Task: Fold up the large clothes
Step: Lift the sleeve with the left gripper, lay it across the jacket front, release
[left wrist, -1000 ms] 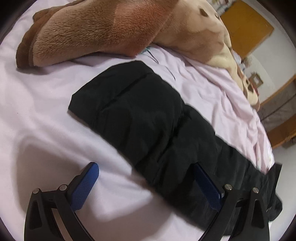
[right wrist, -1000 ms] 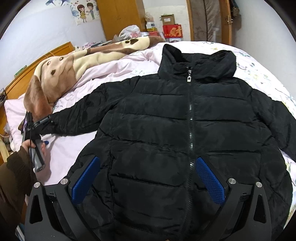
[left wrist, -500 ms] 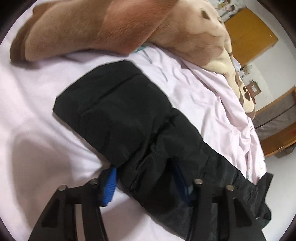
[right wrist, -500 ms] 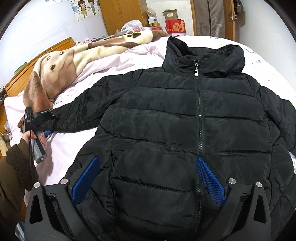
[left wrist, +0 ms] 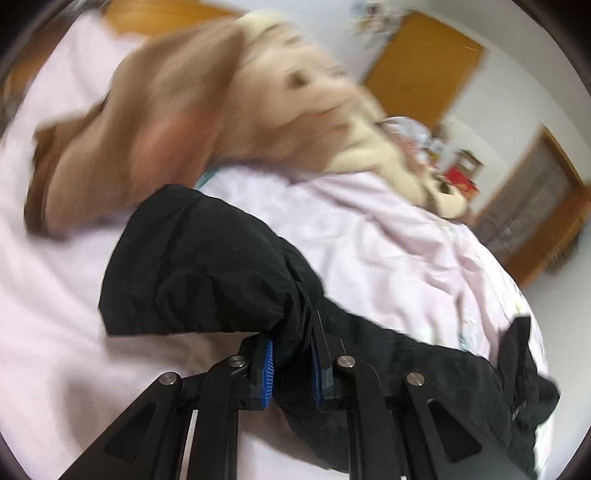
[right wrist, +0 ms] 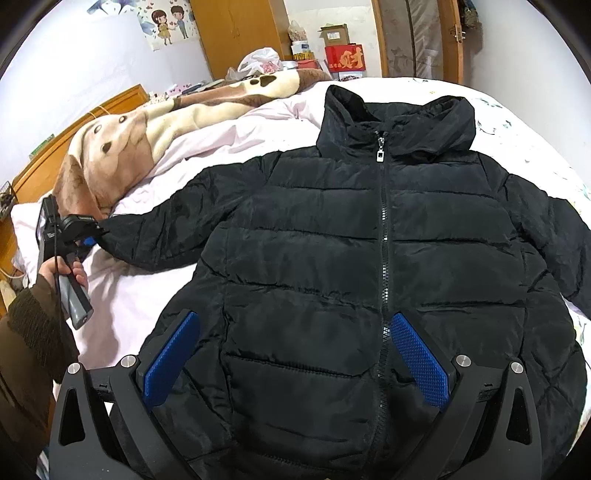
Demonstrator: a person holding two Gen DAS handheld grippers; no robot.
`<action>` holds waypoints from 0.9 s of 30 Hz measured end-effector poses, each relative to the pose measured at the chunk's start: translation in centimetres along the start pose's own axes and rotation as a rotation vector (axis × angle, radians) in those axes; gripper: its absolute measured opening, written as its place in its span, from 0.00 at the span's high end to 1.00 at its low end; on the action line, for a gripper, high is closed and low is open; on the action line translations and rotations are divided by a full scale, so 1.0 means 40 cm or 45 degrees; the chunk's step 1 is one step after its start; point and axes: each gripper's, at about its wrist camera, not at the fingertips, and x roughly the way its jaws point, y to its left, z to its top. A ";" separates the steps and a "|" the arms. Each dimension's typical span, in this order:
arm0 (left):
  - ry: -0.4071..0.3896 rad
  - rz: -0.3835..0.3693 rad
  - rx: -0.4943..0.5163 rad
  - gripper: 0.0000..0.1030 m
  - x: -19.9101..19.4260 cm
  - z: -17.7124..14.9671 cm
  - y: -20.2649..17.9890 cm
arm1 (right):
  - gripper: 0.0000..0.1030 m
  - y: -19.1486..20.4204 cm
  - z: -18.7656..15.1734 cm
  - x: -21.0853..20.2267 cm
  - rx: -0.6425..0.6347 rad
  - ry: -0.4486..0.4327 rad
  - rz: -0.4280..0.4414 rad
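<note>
A black puffer jacket [right wrist: 332, 258] lies zipped and face up on the pink bed sheet [right wrist: 122, 310], both sleeves spread out. My left gripper [left wrist: 291, 363] has its jaws closing on the left sleeve [left wrist: 199, 266] near the cuff; bunched fabric sits pressed between the blue pads [left wrist: 266, 373], and the cuff end hangs off the sheet. The right wrist view shows the same left gripper [right wrist: 90, 238] at the sleeve's end, held by a person's hand [right wrist: 75, 273]. My right gripper [right wrist: 293, 321] hovers open over the jacket's lower front, astride the zipper, holding nothing.
A brown and cream plush blanket [right wrist: 122, 147] lies bunched along the bed's far left side, close to the held sleeve. Behind it are a wooden headboard [right wrist: 74, 125], a wardrobe [right wrist: 236, 33] and boxes [right wrist: 345, 57].
My left gripper went from wide open around the sleeve to pinched on it, then rose and rolled, lifting the cuff off the sheet. The right gripper stayed almost in place.
</note>
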 end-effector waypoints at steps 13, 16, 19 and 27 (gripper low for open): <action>-0.052 -0.330 0.606 0.84 -0.167 -0.100 -0.452 | 0.00 -0.099 0.025 -0.086 0.104 -0.092 -0.046; 0.016 -0.421 0.710 0.85 -0.173 -0.151 -0.543 | 0.00 -0.142 0.027 -0.102 0.158 -0.108 -0.050; 0.051 -0.450 0.812 0.84 -0.174 -0.207 -0.619 | 0.00 -0.183 0.027 -0.113 0.200 -0.125 -0.076; 0.183 -0.519 1.026 0.84 -0.160 -0.372 -0.770 | 0.00 -0.294 0.013 -0.133 0.308 -0.149 -0.124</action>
